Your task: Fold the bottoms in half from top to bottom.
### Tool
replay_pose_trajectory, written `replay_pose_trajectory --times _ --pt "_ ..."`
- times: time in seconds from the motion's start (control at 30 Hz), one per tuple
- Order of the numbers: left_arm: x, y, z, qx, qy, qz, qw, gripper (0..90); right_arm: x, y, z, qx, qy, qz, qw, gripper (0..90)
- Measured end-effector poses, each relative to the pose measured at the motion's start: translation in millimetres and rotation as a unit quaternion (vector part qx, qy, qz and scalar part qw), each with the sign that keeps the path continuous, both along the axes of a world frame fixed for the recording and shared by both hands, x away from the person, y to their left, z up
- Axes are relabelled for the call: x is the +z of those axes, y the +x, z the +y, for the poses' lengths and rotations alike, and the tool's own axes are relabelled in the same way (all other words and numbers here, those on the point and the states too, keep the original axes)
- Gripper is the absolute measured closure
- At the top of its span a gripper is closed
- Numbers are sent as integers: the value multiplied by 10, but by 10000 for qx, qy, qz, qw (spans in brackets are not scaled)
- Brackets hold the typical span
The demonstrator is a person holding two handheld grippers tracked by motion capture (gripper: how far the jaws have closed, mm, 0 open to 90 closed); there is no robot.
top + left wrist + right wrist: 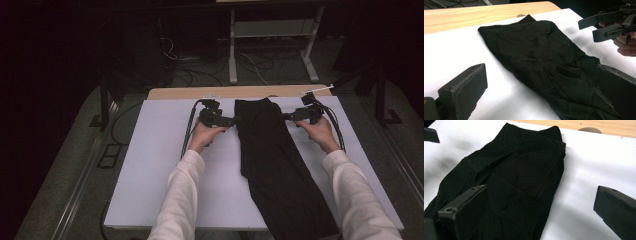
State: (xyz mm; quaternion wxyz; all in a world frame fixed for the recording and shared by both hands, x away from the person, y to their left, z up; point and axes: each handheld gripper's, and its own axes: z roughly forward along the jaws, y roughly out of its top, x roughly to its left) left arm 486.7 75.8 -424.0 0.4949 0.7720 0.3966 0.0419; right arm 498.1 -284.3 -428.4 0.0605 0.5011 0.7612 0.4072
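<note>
The left gripper [536, 92] has its jaws spread wide over the white table cover [454, 52], one above bare cover and the other above a black garment [541, 57] lying flat and creased. Farther off, the right gripper [596, 30] is parted, beside the cloth's far edge. A wooden tabletop [474, 15] lies beyond.

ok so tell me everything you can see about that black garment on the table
The black garment looks like folded trousers of thin matte fabric, with seams and light wrinkles. It lies flat on the white board, its narrower end toward the far wooden edge, its near end hanging past the board's near edge. The left gripper and right gripper flank its upper part, jaws open, gripping nothing.
</note>
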Motion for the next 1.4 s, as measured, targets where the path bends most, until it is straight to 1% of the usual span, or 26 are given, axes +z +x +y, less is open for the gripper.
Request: replay_pose_trajectory --times 0.13,0.2,0.23,0.27,0.33,0.37,0.4,0.43,0.5,0.6,0.63,0.67,0.73,0.8,0.9,0.93,1.0,1.03,1.1,1.17,1.33,1.37,1.4 --pt "-45 67 -34 51 -35 107 9999 0 -9 20 19 5 -3 83 10000 0" --pt "-61 88 -54 61 -33 146 9999 0 -16 35 24 -4 -62 190 9998 0" --pt "-76 101 -63 76 -68 190 9998 0 -20 43 23 -3 -86 237 9997 0" --pt "-91 111 -67 104 -121 229 9996 0 -21 48 18 -8 -99 278 9996 27" --pt "-124 127 -72 167 -217 309 9991 0 -21 53 -3 1 0 290 9996 71" --pt "-143 133 -75 185 -197 331 9991 0 -22 62 -19 12 103 340 9994 108" --pt "-157 136 -79 188 -179 354 9990 0 -22 62 -19 12 103 340 9994 108" --pt "-177 140 -89 193 -159 389 9989 0 -23 67 -21 23 132 393 9991 119" --pt "-209 146 -100 170 -114 453 9988 4 -28 81 -13 37 101 462 9989 137" --pt "-257 151 -121 120 -150 557 9983 47 -56 92 8 91 25 598 9982 157" --pt "-268 152 -126 102 -157 579 9981 63 -70 93 9 94 41 645 9979 164" --pt "-268 152 -126 102 -157 579 9981 74 -70 93 9 94 41 645 9979 164" --pt "-290 156 -131 84 -233 647 9976 86 -94 93 7 125 60 692 9975 187" --pt "-313 159 -139 55 -283 703 9971 129 -115 100 0 137 168 752 9969 215" --pt "-329 160 -152 44 -339 750 9966 146 -124 108 -8 163 231 773 9966 248" --pt "-339 159 -161 21 -352 781 9963 161 -138 115 -13 180 304 817 9960 288" --pt "-354 159 -173 8 -357 797 9962 169 -145 119 -14 181 304 833 9959 297" --pt "-363 158 -184 -16 -398 821 9958 187 -164 124 -18 192 318 884 9954 348" --pt "-365 158 -186 -23 -419 820 9958 208 -183 125 -26 215 376 928 9947 375" --pt "-373 160 -189 -49 -490 851 9952 231 -202 127 -30 245 416 976 9941 400" --pt "-383 165 -185 -67 -525 868 9948 240 -219 141 -29 238 470 952 9941 427" --pt "-387 167 -186 -59 -534 880 9947 252 -224 146 -25 214 453 932 9944 434" --pt "-391 167 -189 -56 -559 900 9944 262 -235 150 -13 208 430 851 9952 453"
